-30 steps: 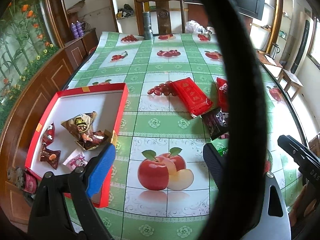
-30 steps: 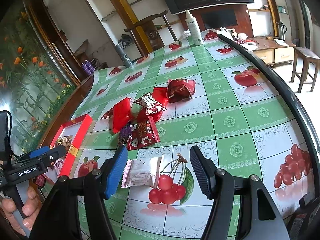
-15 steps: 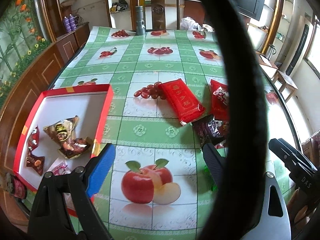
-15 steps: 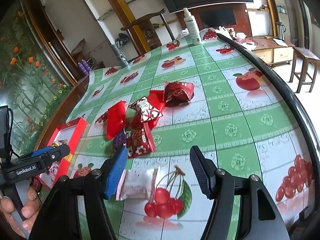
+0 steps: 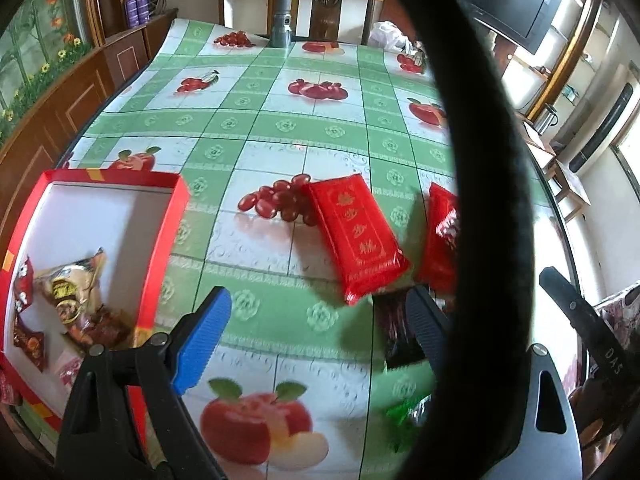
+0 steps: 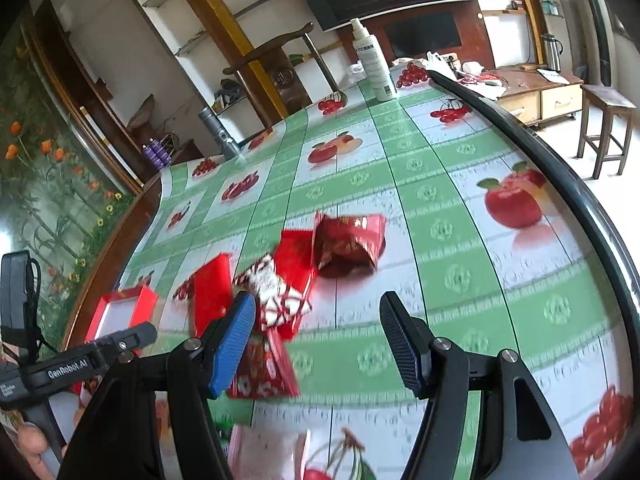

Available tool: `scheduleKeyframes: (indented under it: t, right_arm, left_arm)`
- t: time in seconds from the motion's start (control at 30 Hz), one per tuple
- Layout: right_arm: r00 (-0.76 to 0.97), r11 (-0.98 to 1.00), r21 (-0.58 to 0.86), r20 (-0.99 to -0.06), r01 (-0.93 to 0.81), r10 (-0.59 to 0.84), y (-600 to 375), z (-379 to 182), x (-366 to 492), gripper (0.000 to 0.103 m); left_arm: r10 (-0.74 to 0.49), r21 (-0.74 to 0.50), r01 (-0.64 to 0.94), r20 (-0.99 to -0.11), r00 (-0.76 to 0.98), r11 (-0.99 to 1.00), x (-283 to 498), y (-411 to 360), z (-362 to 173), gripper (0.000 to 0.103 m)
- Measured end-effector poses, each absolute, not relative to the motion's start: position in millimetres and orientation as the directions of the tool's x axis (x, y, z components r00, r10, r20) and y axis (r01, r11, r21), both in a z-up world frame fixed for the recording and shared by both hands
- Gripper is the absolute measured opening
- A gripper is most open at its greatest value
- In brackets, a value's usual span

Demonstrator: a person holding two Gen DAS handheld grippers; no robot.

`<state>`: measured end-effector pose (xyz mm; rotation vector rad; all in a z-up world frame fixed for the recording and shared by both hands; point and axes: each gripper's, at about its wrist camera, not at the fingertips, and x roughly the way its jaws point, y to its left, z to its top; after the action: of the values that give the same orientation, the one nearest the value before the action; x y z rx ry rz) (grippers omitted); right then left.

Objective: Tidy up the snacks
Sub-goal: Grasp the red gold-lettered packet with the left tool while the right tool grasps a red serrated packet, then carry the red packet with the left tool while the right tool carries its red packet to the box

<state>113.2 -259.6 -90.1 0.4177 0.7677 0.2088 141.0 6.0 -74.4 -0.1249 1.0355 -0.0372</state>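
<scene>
In the left wrist view the left gripper [image 5: 316, 336] fills the bottom of the frame with its jaws wide apart and nothing between them, only the fruit-printed tablecloth [image 5: 280, 128]. The blue finger [image 5: 202, 340] stands near the right wall of the red box [image 5: 160, 252], at the left edge of the frame, which holds some small wrapped snacks [image 5: 72, 300]. Beside the black finger [image 5: 426, 332] lies a dark packet [image 5: 394, 332]. Above it, in the middle of the frame, lies a flat red packet [image 5: 356, 236].

In the right wrist view the right gripper [image 6: 316, 344] is about half open and holds nothing. Behind its blue finger [image 6: 234, 344] lies a red flowered packet [image 6: 264, 372]. Higher, at the centre, is a red and white packet [image 6: 272, 292], and further a crumpled red bag [image 6: 348, 240]. At the upper middle stands a white spray bottle [image 6: 374, 64].
</scene>
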Motion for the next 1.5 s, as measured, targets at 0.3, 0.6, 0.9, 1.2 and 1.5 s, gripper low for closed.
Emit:
scheduleKeyframes:
  t: [0.3,0.6,0.9,1.2,1.5]
  right_arm:
    - [0.670,0.953,0.293,-0.694,-0.072,0.264,-245.0,-98.4,175.0,0.065]
    - [0.628,0.966,0.258,-0.747,-0.027,0.217,-241.4,-119.8,200.6,0.064]
    - [0.632,0.968,0.249,-0.747,-0.023,0.207,-246.1,-125.1,198.5,0.024]
    - [0.654,0.956,0.292,-0.716,-0.036,0.244,-251.5,-117.6,181.6,0.024]
    - [0.703,0.925,0.372,-0.639,-0.074,0.313,-258.9,-93.4,126.5,0.024]
  left_arm:
    - [-0.080,-0.126,-0.064,-0.875,0.477,0.990,177.1,-0.2,-91.1,0.089]
    - [-0.073,-0.119,-0.083,-0.901,0.428,0.989,211.3,-14.6,-114.0,0.089]
    - [0.018,-0.007,-0.054,-0.893,0.450,0.999,220.4,-29.9,-127.1,0.070]
    - [-0.027,-0.043,-0.023,-0.887,0.461,0.999,208.5,-16.8,-121.2,0.048]
    - [-0.094,-0.102,0.014,-0.846,0.525,0.995,160.4,2.7,-91.6,0.048]
